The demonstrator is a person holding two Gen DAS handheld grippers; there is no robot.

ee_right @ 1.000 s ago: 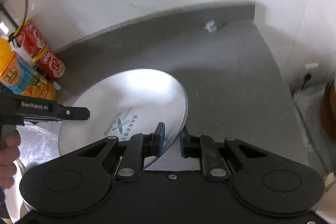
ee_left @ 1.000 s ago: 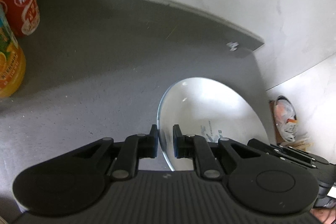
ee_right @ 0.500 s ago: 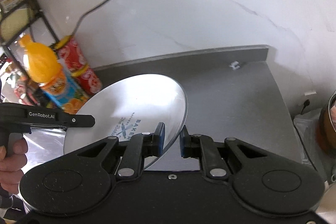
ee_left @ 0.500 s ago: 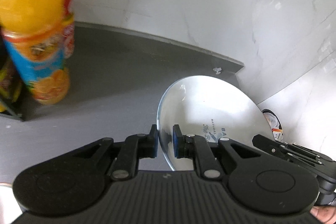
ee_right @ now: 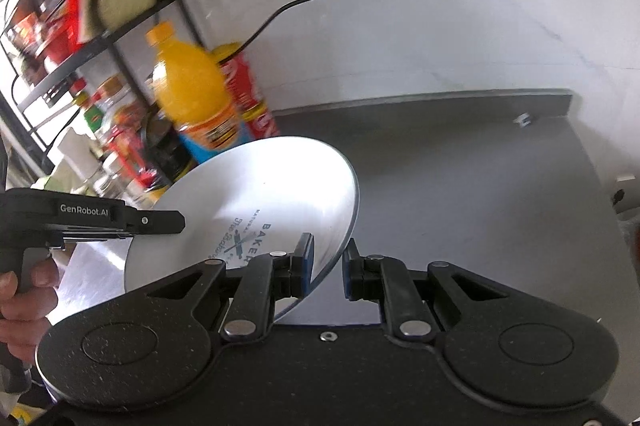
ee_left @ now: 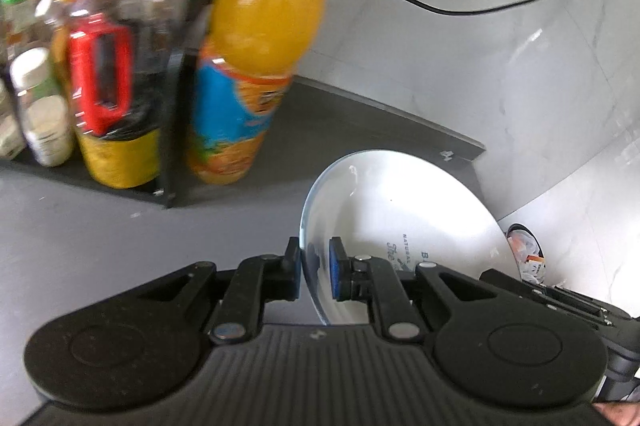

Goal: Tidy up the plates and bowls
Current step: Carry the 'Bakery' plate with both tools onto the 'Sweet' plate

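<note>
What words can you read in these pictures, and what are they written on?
"GenRobot.AI": on the side of the left gripper body.
"NATURAL", "BAKER", with the end hidden by a finger: on the white plate.
Script line under "NATURAL" on the plate: too curly and small to read.
Orange juice bottle label: blurred.
Red can lettering: blurred.
Rack bottles' labels: blurred.

- Both views bright, soft daylight; strongest at the left edge of the right wrist view, where the shelf rack (ee_right: 60, 38) blows out.
- Motion blur on the orange bottle (ee_left: 256, 54) and jars.
- Glare washes out the white plate (ee_right: 256, 202).
- Heavy fisheye bending; counter edge (ee_right: 420, 98) curves.
- Gripper bodies sharp.
</note>
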